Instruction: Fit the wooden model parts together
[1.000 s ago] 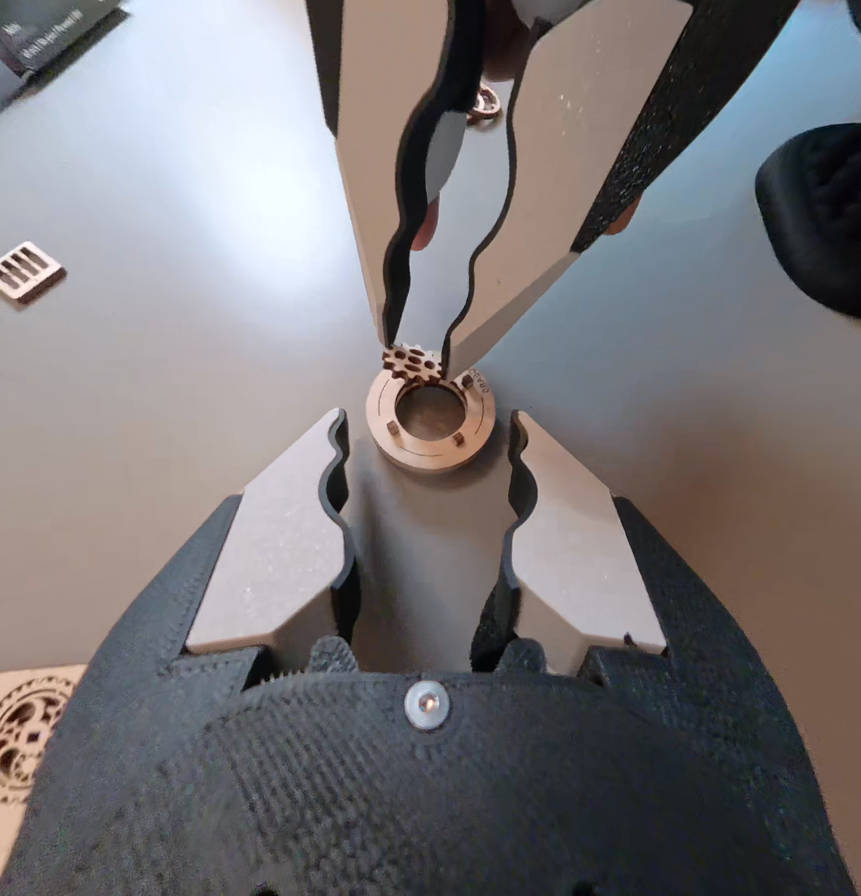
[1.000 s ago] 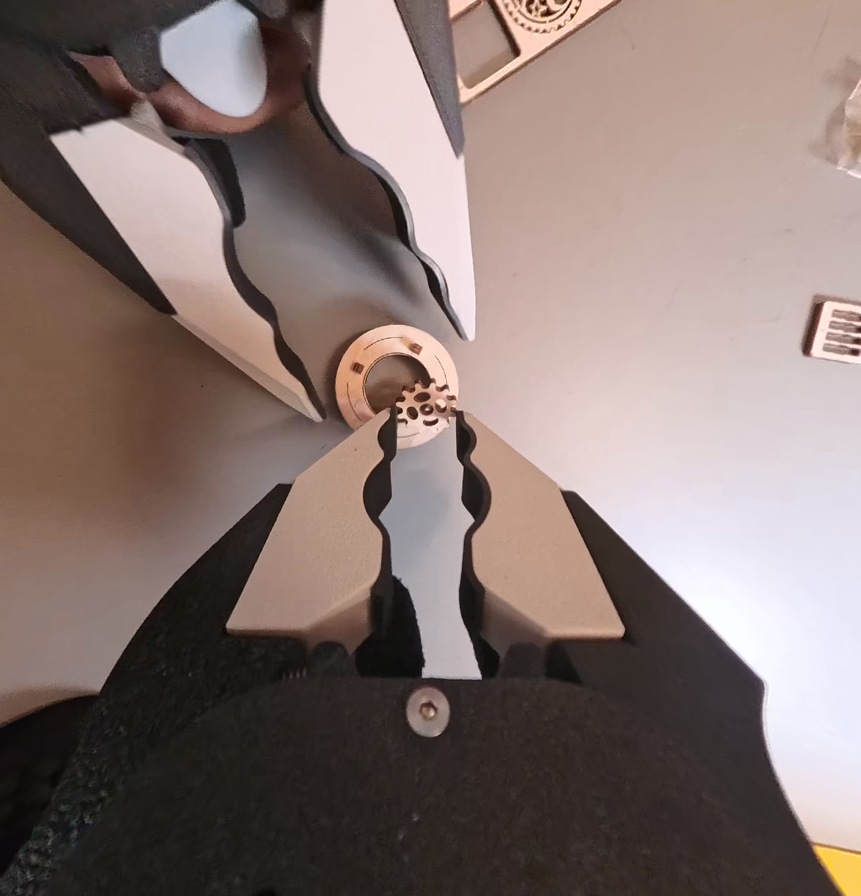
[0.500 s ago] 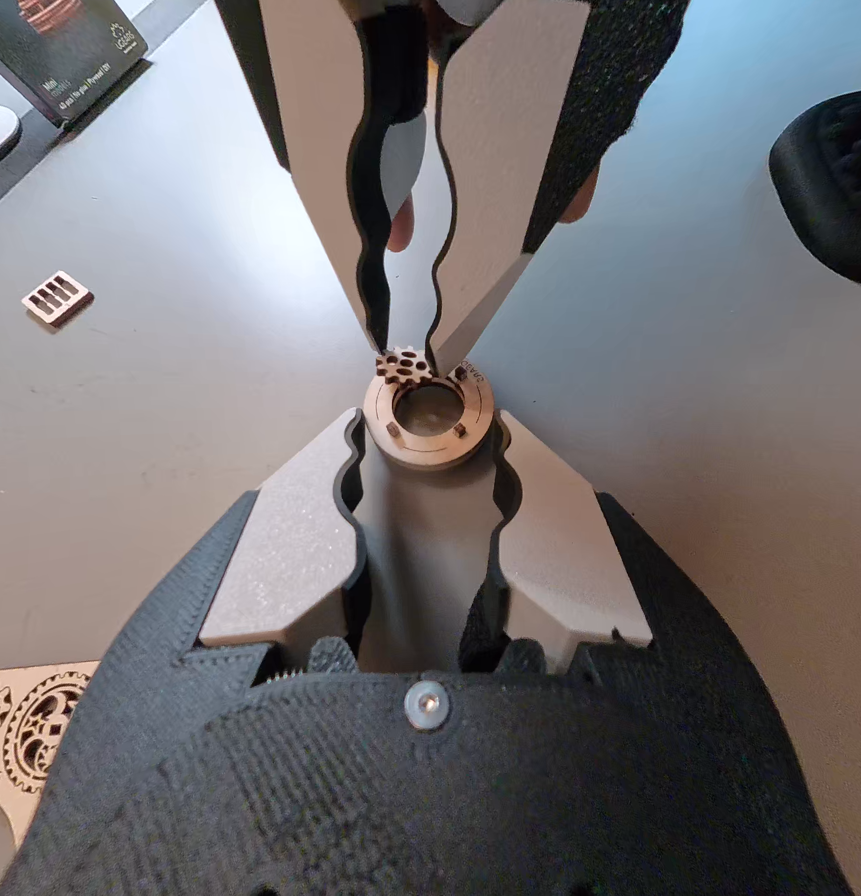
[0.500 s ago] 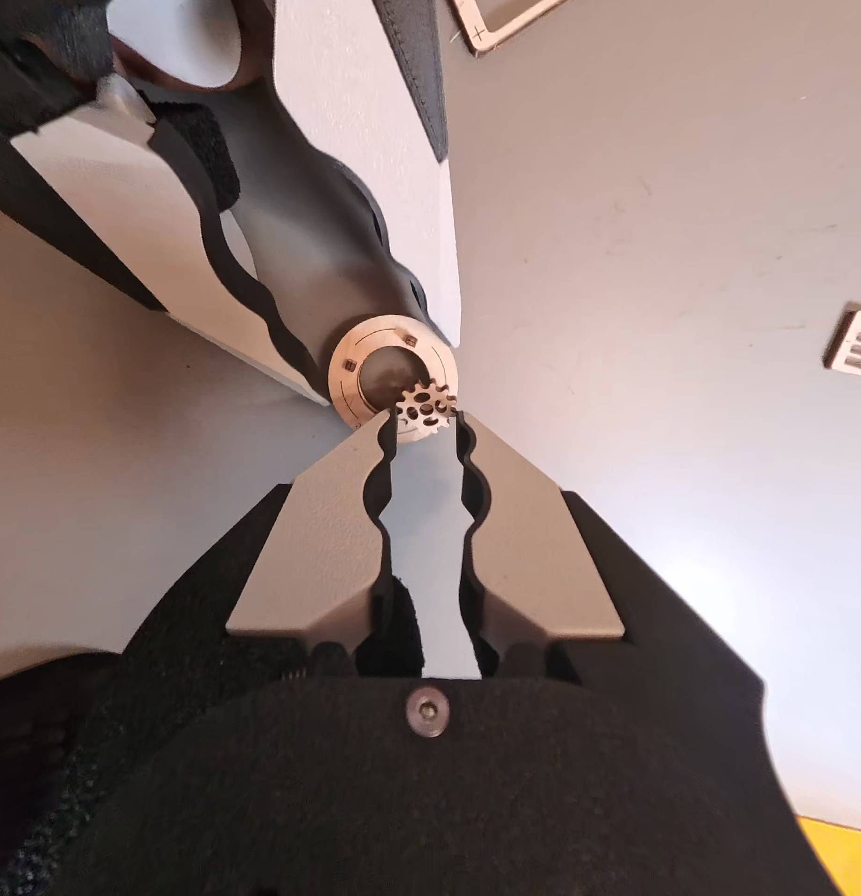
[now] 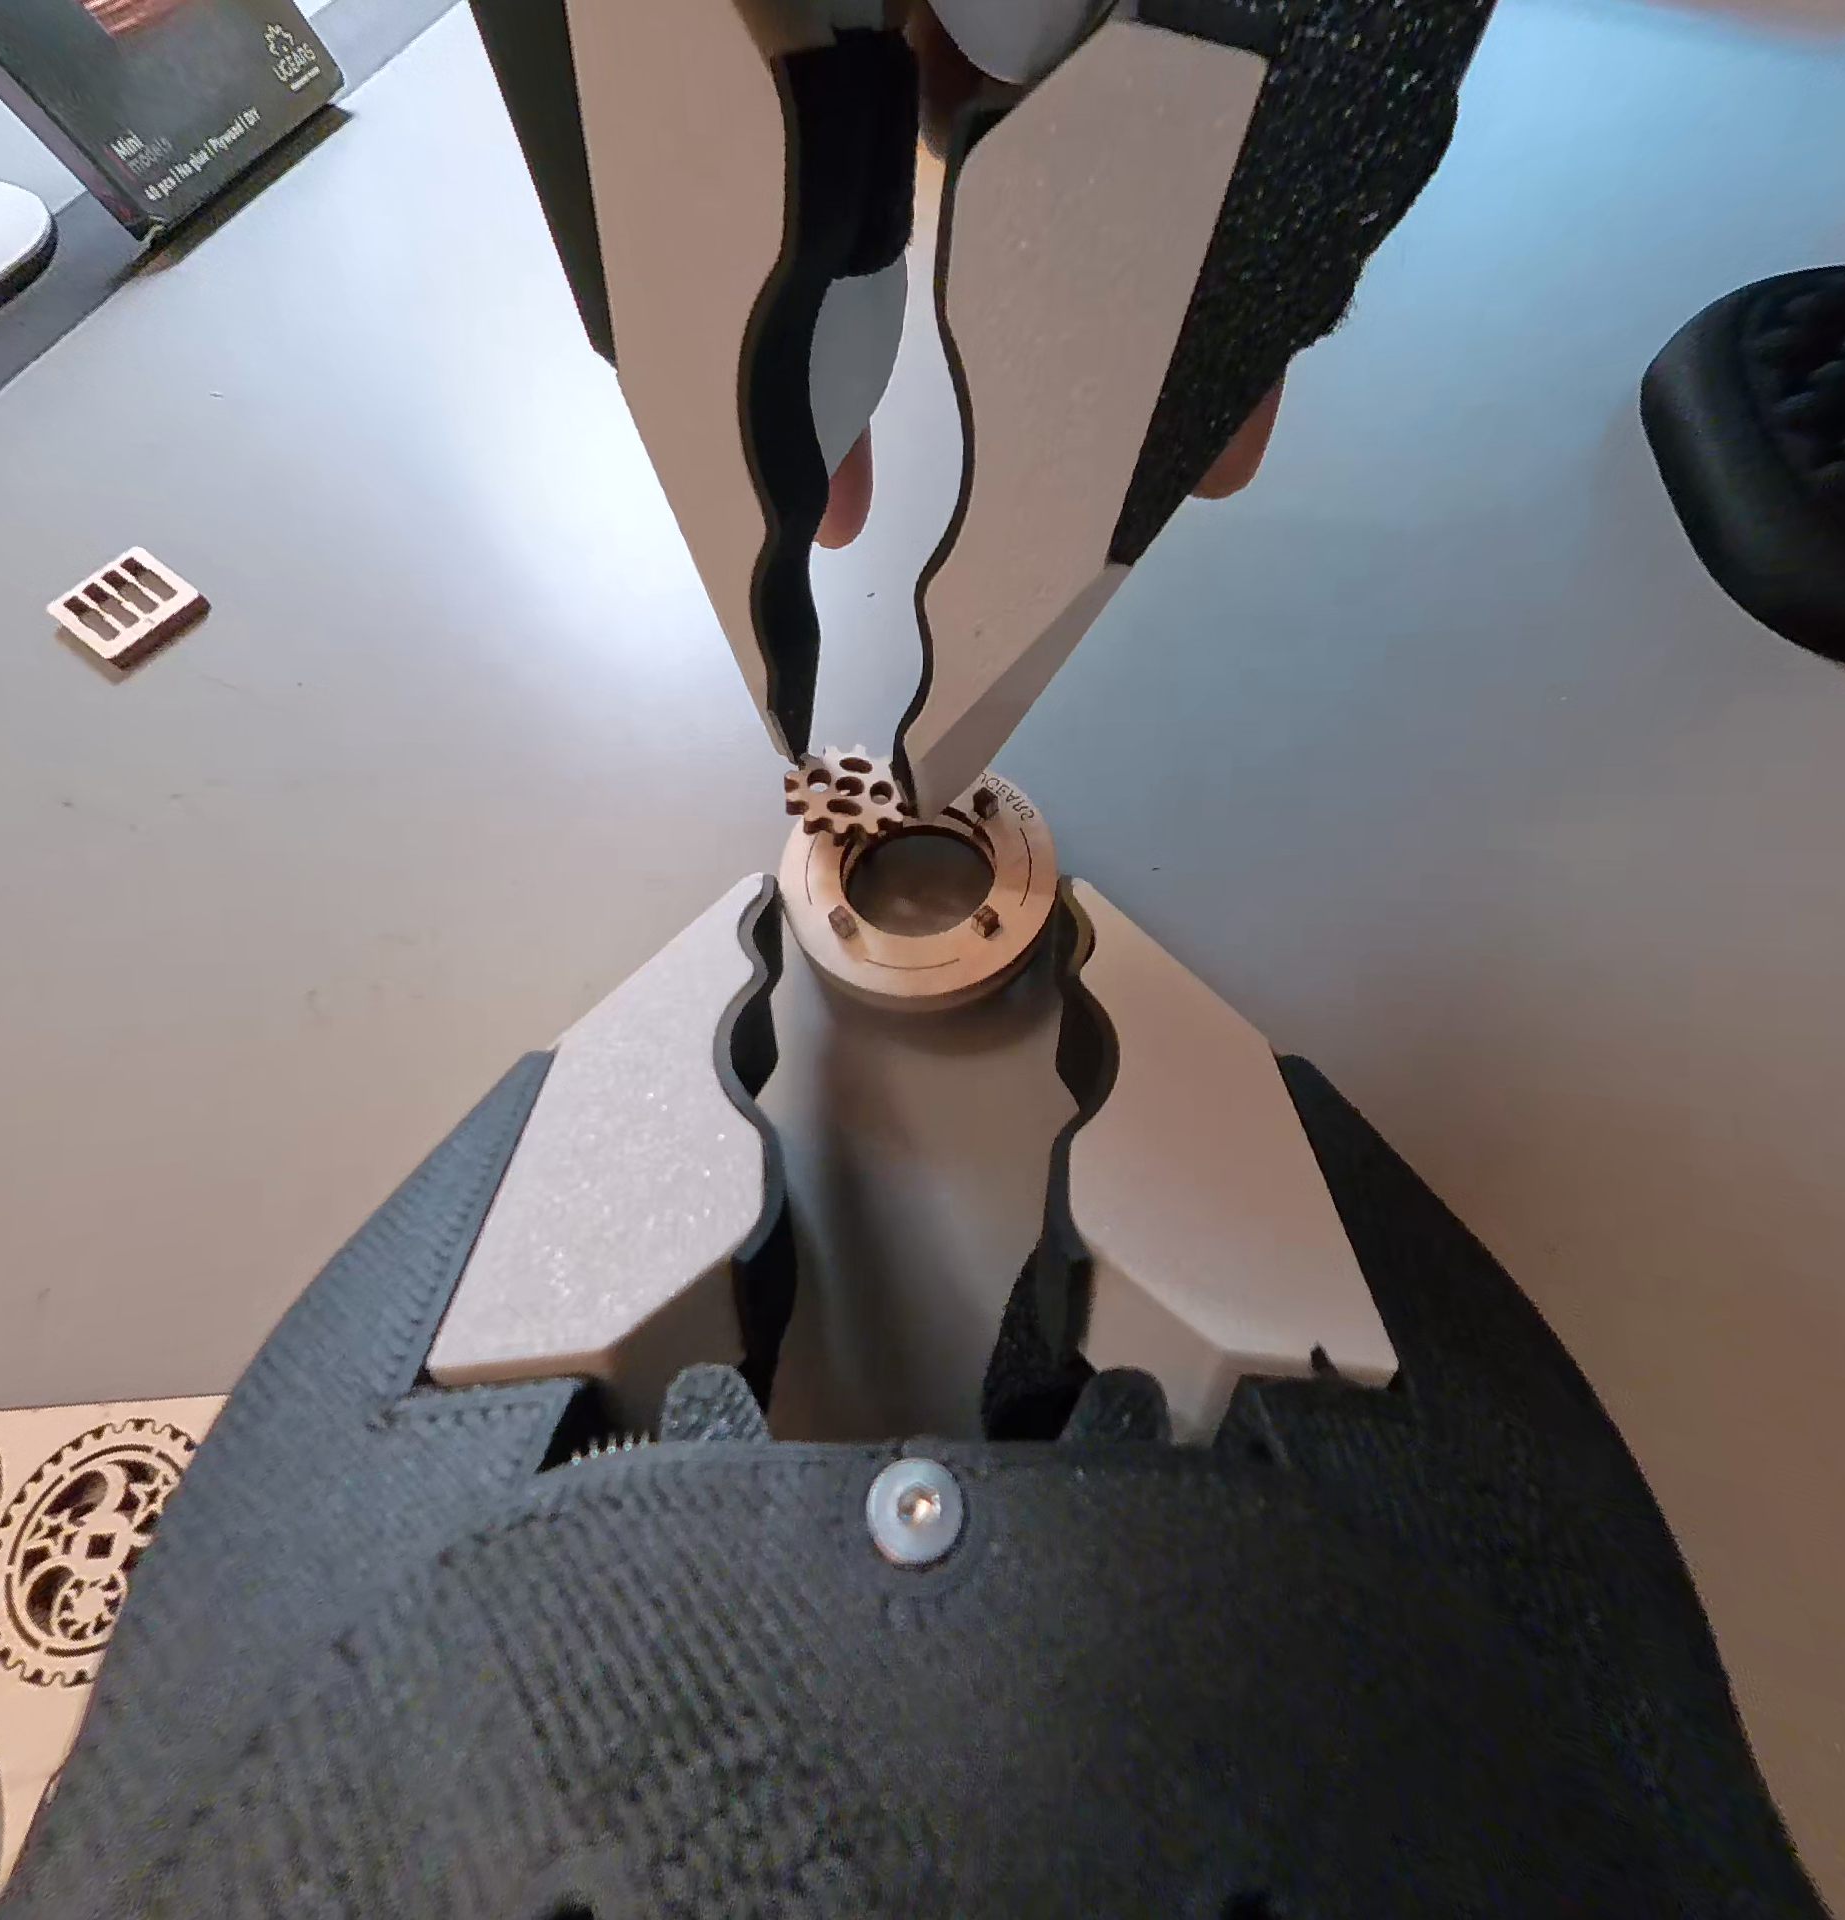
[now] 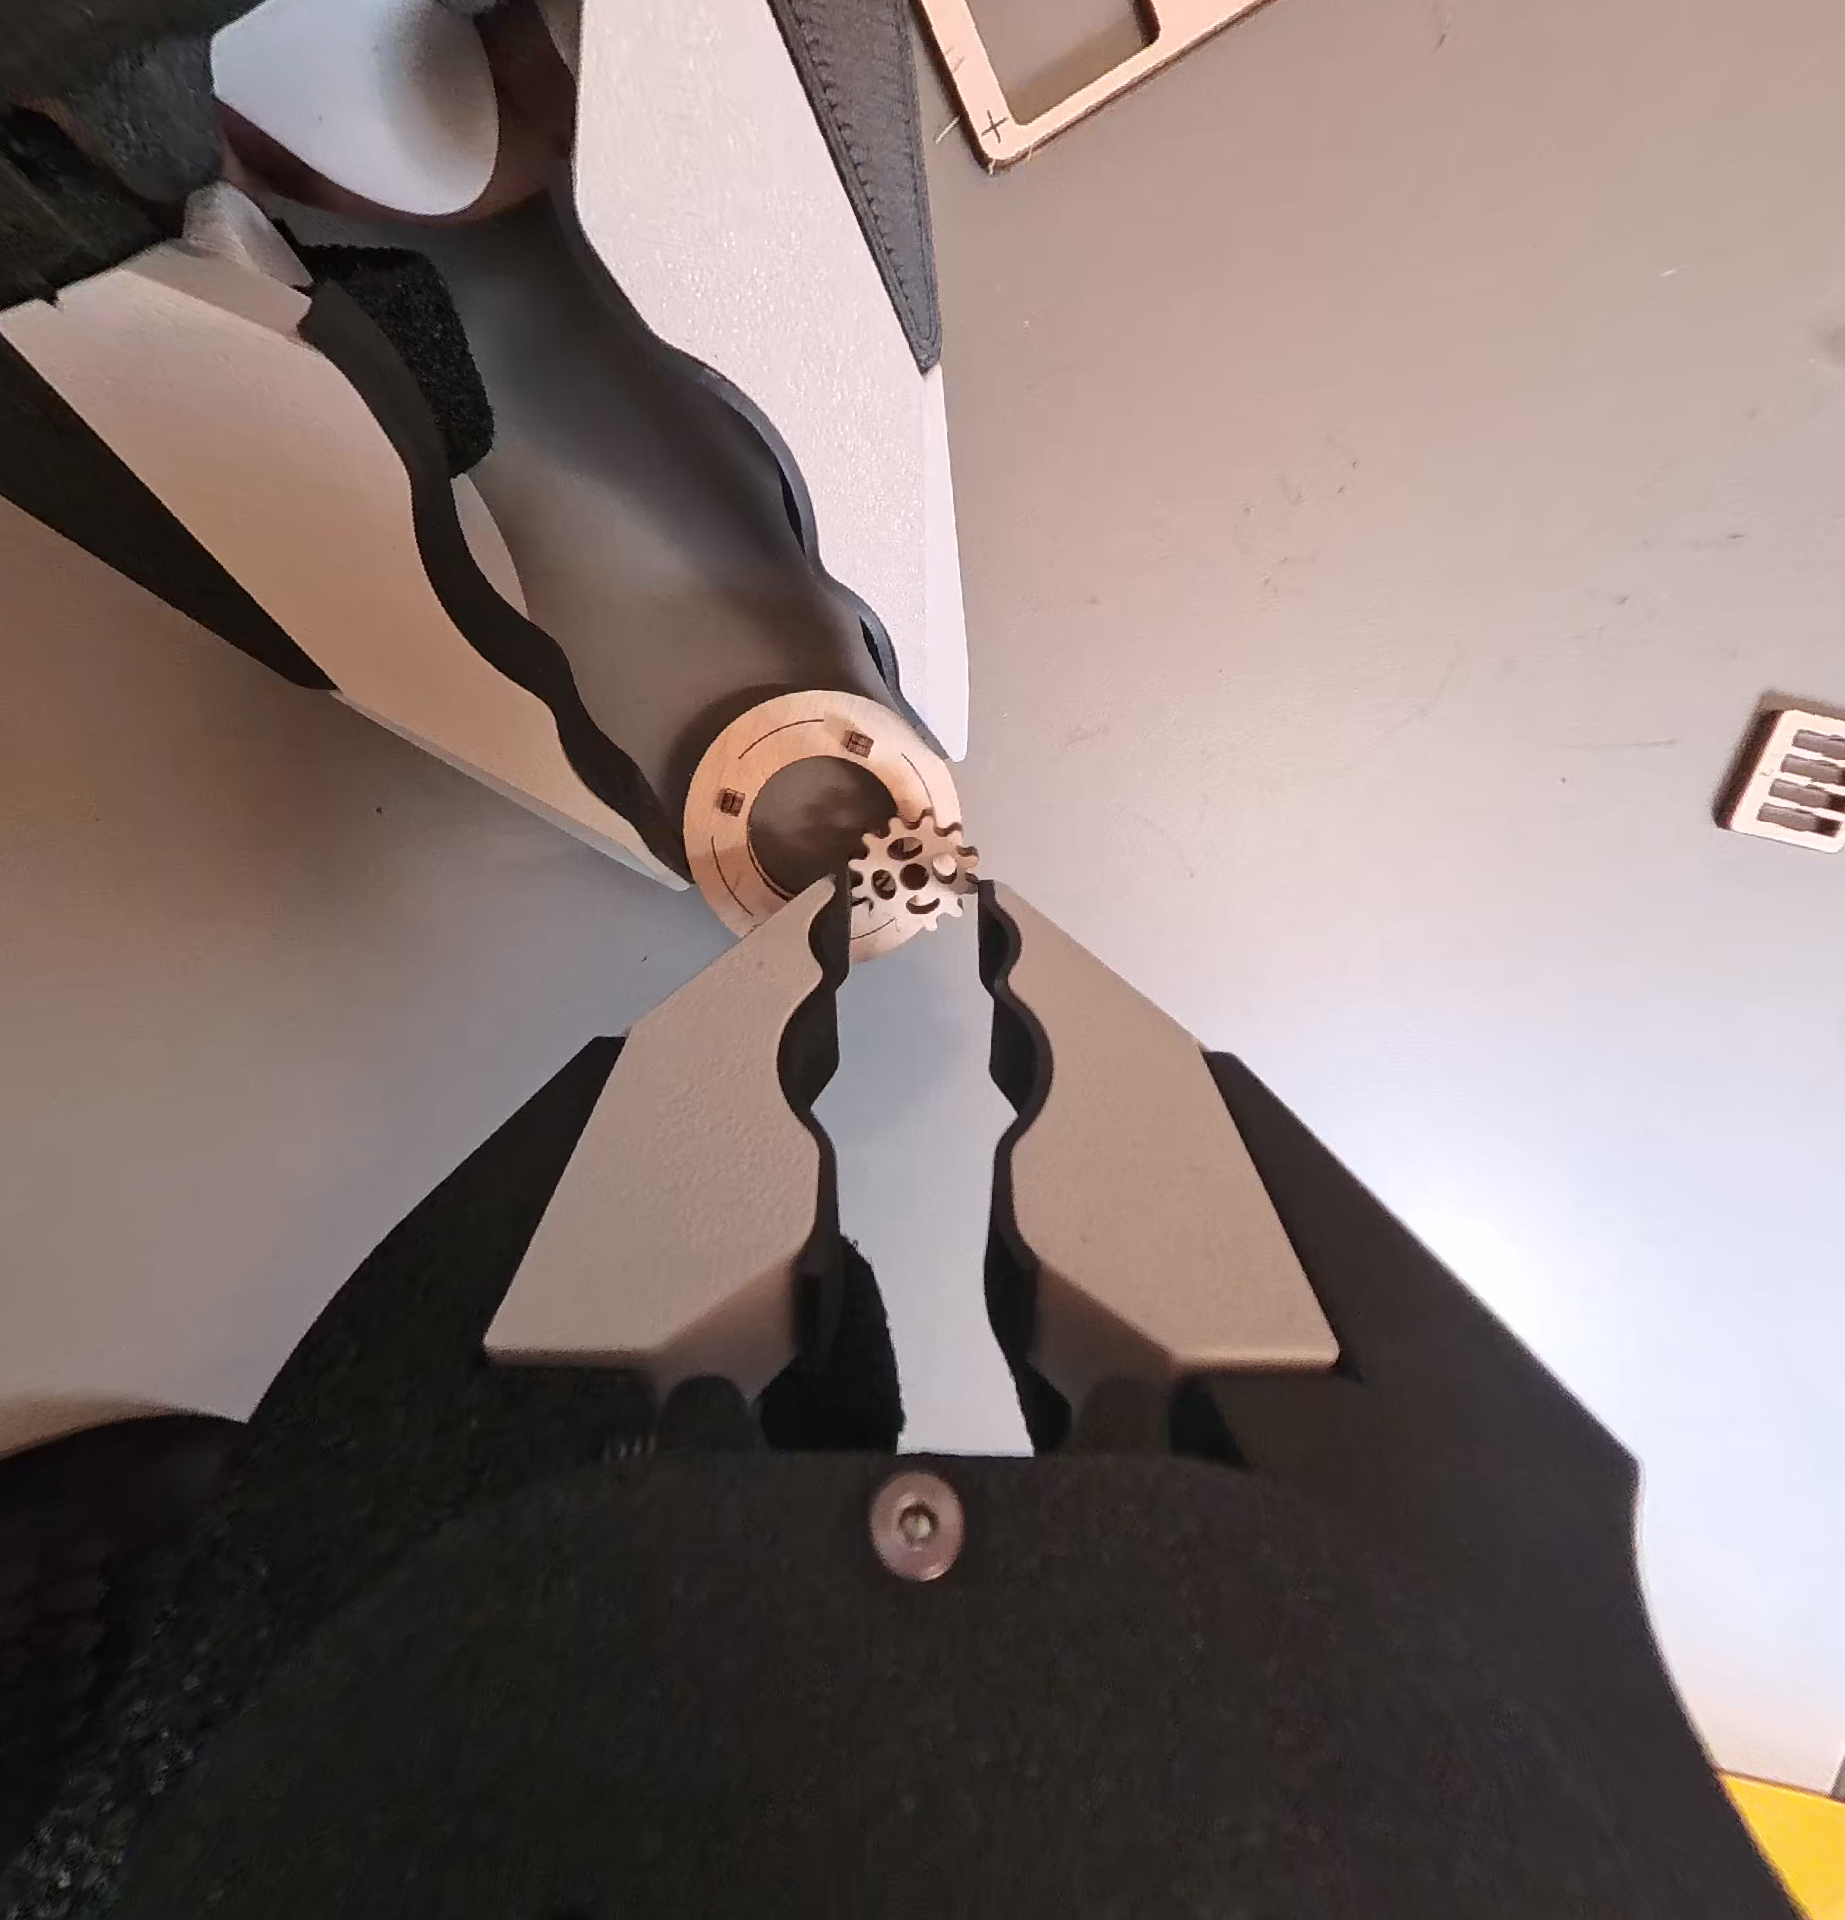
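Note:
A flat wooden ring [image 5: 1011, 883] with small square pegs lies on the grey table [image 5: 378, 831]. My left gripper [image 5: 918, 894] is closed against the ring's two sides. My right gripper [image 5: 847, 758] reaches in from the far side, shut on a small wooden gear [image 5: 845, 805]. It holds the gear flat over the ring's far left rim. In the right wrist view, the right gripper [image 6: 913, 894] pinches the gear [image 6: 913, 868] above the near right edge of the ring [image 6: 720, 831]. There the left gripper [image 6: 809, 810] comes from the upper left.
A small slotted wooden piece [image 5: 128, 620] lies to the left and also shows in the right wrist view [image 6: 1801, 774]. A wooden parts sheet with gear cut-outs [image 5: 66, 1538] lies at the lower left. A dark box [image 5: 170, 114] stands far left; a black padded object [image 5: 1780, 457] is at the right.
My left gripper's fingers have moved forward and closed from wide open onto the ring's sides. My right gripper has stayed over the ring's rim with the gear.

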Tool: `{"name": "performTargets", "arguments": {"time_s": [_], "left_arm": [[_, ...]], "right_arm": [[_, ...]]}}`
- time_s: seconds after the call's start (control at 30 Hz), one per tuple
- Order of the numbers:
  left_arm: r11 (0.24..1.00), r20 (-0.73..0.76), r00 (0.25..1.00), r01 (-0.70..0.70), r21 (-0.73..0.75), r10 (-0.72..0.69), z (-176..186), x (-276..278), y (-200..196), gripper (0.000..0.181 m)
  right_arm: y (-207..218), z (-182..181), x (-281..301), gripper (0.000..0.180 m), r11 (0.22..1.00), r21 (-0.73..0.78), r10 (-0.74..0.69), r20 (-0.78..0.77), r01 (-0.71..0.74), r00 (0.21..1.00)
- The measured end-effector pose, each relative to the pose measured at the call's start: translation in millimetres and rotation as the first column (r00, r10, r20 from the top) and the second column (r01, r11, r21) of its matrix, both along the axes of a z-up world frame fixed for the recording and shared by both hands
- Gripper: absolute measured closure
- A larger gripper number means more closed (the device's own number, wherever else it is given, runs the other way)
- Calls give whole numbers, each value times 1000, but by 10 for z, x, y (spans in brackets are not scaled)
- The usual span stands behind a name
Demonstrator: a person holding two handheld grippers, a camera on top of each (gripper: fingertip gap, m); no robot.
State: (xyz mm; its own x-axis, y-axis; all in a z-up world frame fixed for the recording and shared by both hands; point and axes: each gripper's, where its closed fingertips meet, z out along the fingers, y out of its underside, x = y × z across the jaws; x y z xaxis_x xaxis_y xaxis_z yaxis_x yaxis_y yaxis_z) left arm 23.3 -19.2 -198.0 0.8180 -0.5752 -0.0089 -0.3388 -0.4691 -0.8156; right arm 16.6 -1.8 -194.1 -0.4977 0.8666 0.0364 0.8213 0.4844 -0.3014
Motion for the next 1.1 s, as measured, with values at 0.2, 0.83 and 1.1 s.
{"name": "performTargets", "arguments": {"time_s": [0.2,0.83,1.1], "left_arm": [[1000,1,1000,1,-2,-1,0,0,-5,129],[1000,-12,1000,-1,-1,1,-9,0,-9,129],[1000,-15,1000,2,-1,-2,-13,3,-14,129]], "right_arm": [[-33,13,12,153,999,-41,-5,-40,3,999],[-14,44,-26,168,978,-163,-177,-296,133,939],[-47,118,-26,160,980,-163,-161,-325,113,932]]}}
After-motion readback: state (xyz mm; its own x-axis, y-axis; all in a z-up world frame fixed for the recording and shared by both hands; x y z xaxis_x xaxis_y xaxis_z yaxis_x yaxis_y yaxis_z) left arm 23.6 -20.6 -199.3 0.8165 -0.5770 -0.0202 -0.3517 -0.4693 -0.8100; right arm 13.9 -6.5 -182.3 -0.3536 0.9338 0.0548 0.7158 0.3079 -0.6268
